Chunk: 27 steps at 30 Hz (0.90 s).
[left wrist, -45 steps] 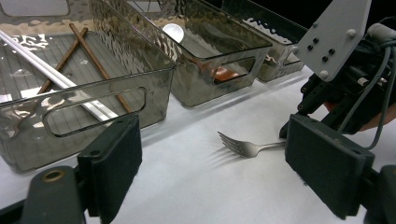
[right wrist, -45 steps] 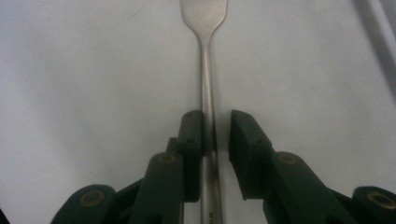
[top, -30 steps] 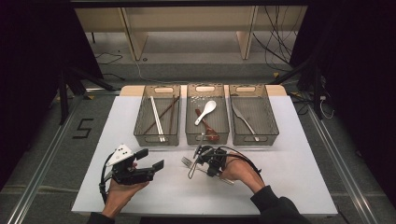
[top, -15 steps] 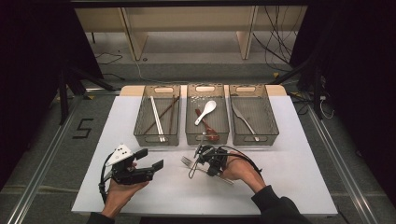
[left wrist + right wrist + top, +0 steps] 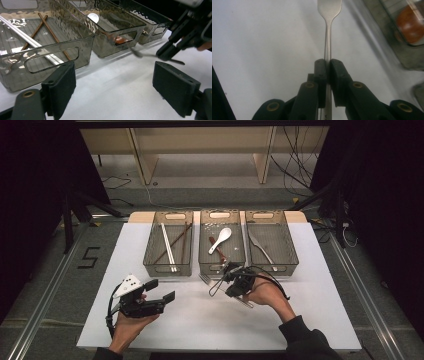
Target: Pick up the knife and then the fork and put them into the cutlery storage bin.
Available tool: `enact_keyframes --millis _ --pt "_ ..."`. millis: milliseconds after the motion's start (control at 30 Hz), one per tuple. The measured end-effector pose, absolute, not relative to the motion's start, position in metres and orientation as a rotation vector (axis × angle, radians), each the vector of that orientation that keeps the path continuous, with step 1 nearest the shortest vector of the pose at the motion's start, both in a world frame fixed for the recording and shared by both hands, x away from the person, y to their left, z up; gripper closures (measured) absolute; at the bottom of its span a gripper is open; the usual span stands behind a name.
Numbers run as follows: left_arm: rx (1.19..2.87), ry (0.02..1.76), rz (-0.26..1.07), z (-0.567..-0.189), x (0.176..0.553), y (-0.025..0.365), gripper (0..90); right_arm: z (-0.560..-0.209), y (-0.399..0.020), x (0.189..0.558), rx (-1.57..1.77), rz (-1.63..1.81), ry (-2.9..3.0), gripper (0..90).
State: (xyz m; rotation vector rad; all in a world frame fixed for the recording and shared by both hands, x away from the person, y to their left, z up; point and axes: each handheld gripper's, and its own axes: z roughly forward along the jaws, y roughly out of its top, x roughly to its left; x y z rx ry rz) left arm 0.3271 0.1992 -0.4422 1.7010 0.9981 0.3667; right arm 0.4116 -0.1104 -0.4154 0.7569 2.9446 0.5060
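Right gripper view is showing the right hand-held gripper (image 5: pixel 327 65) pinching a metal fork (image 5: pixel 329 30) by its handle, the two black jaws pressing narrow against the thin stem. The fork is pointing straight ahead of the jaws, its wider head end hanging over the white counter (image 5: pixel 262 37) and not touching it. Ahead and to that gripper's right, a smoky clear bin is sitting with something reddish-brown (image 5: pixel 410 23) inside it.

In the high view, the right hand-held gripper (image 5: pixel 231 279) is hovering just in front of the middle bin (image 5: pixel 222 266), the fork (image 5: pixel 212 284) sticking out toward the left hand-held gripper (image 5: pixel 159 291). A white spoon (image 5: pixel 221 239) is lying in the middle bin beyond it. The right bin (image 5: pixel 272 265), beyond and to its right, is holding a piece of metal cutlery (image 5: pixel 261 248).

The left hand-held gripper (image 5: pixel 113 87) is resting well apart from the right one, its jaws standing wide with nothing between them. Just ahead of it, the left bin (image 5: pixel 45 57) is holding chopsticks (image 5: pixel 51 35).
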Motion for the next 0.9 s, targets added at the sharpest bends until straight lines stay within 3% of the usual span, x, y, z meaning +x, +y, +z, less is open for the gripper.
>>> enact_keyframes --millis 900 --pt "1.699 0.996 0.371 -0.442 0.327 0.199 18.5 -0.36 -0.168 0.449 0.984 0.781 2.708 84.2"
